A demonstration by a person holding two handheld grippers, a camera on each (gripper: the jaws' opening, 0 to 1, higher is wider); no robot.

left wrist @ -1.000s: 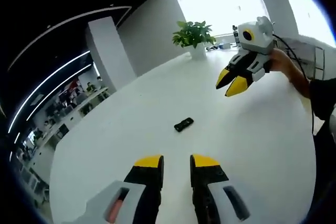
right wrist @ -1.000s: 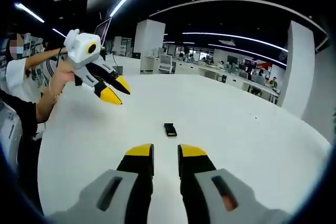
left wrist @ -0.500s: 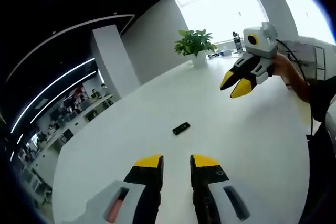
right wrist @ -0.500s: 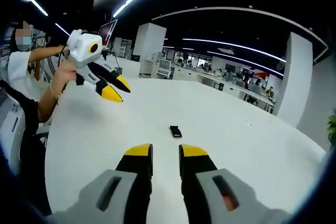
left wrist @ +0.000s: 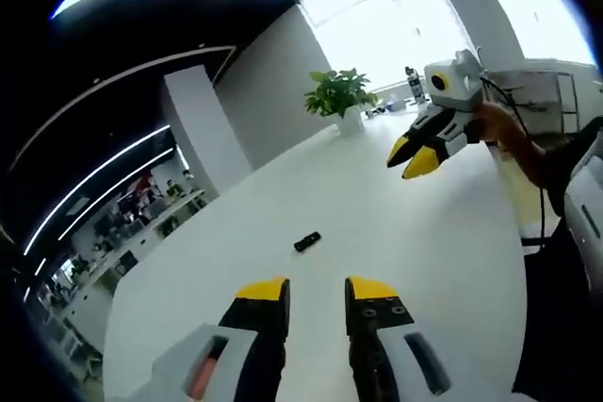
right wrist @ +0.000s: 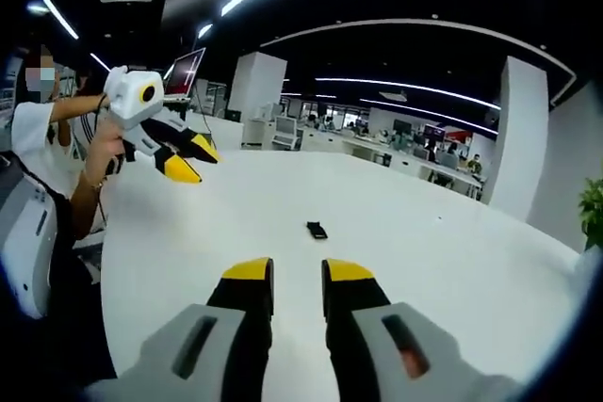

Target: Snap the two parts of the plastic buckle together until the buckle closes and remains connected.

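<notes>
Both grippers have drawn back from the buckle since the earlier frames, so it now sits smaller and farther ahead of each pair of jaws, at the same spot on the table; the camera has moved, not the buckle.

Left gripper view: the left gripper point(left wrist: 316, 291) rises from the near edge, its yellow-tipped jaws standing a small gap apart with nothing between them. The buckle point(left wrist: 306, 242), a small dark piece, lies flat on the white table point(left wrist: 377, 214), well ahead of the jaws and a little to their left, touching neither gripper. Whether its two parts are joined is too small to tell. At the far right the right gripper point(left wrist: 411, 157) hangs above the table, held by a hand point(left wrist: 495, 124); its yellow tips are slightly parted and empty. A potted plant point(left wrist: 337, 96) stands at the far end of the table, before a bright window.

Right gripper view: the right gripper point(right wrist: 298, 272) comes up from the near edge, jaws a narrow gap apart and holding nothing. The buckle point(right wrist: 317, 230) lies on the table point(right wrist: 424, 251) straight ahead, well apart from the tips. At the far left the left gripper point(right wrist: 188, 159) is held up over the table's edge by a person in a white sleeve point(right wrist: 33, 138), tips parted and empty. Desks and white pillars stand behind.
</notes>
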